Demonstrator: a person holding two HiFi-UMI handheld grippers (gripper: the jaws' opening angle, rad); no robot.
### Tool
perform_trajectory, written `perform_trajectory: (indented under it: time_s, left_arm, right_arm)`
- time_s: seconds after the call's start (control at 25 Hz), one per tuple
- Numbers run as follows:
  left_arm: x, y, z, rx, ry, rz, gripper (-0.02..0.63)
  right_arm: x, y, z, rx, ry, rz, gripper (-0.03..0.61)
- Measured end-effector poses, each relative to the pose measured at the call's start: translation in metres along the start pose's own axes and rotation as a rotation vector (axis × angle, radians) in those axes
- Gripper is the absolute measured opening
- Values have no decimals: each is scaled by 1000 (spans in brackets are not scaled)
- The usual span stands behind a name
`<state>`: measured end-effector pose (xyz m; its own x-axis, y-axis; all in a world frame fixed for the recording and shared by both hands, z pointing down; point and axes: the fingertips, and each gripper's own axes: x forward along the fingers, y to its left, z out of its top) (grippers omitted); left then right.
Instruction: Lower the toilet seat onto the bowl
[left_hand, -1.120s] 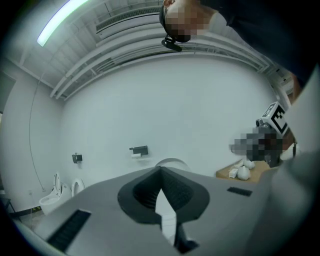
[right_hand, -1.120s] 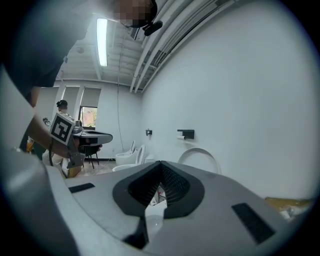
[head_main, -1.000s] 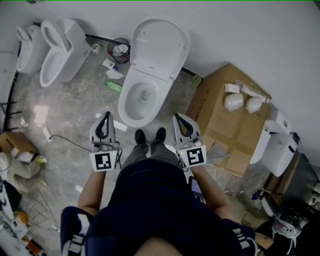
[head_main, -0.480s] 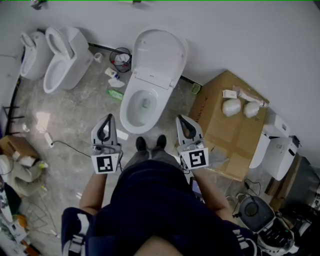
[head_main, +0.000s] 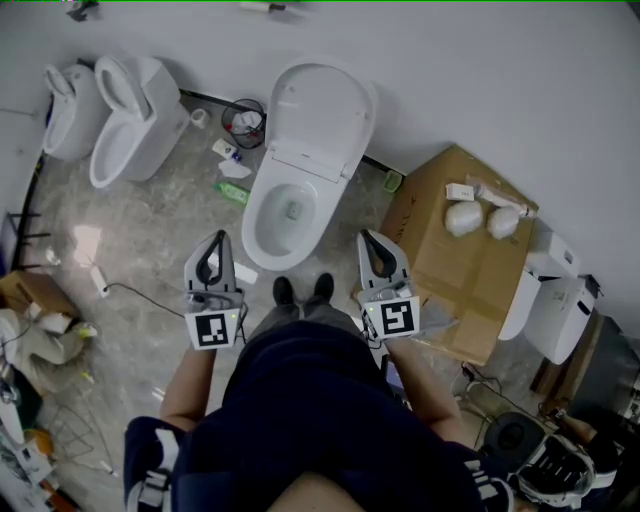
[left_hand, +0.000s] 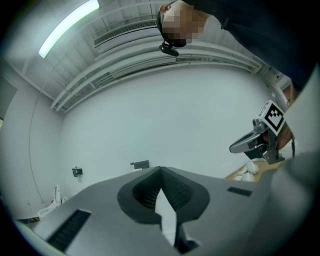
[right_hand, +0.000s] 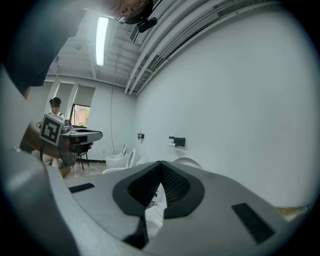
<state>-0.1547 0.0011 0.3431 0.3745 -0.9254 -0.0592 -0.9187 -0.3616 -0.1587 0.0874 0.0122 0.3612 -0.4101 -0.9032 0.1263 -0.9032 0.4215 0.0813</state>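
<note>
Head view: the person stands facing a white toilet, a gripper in each hand, both pointing forward at about the same height; the left gripper has its jaws closed tip to tip with nothing between them, and the right gripper is closed and empty in the same way; each gripper's own view confirms the tips meeting in a point. The toilet seat stands raised, tilted back toward the wall, ahead of both grippers and between their lines, well apart from either; neither gripper touches it. The open bowl lies just ahead, between the two grippers and nearer the left one's tip; the person's dark shoes sit between the grippers, close to the bowl's front edge. To the right of the right gripper, just beside it, is a cardboard box with two white bundles on its far end. Ahead and to the left of the left gripper are a green bottle on the floor, a wire wastebasket by the wall and, further left, two other white toilets; a dark cable runs over the floor just left of the left gripper.
</note>
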Motion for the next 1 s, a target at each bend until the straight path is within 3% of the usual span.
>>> perform_trajectory:
  time_s: [0.32, 0.56, 1.0]
  left_arm:
    - [1, -10, -1, -8, 1, -8, 23]
    - [2, -10, -1, 1, -5, -14, 23]
    - [6, -11, -3, -19, 1, -14, 23]
  right_arm:
    - [2, -6, -7, 50, 27, -3, 20]
    - [3, -4, -10, 2, 53, -16, 20]
    - [7, -7, -12, 21, 77, -14, 20]
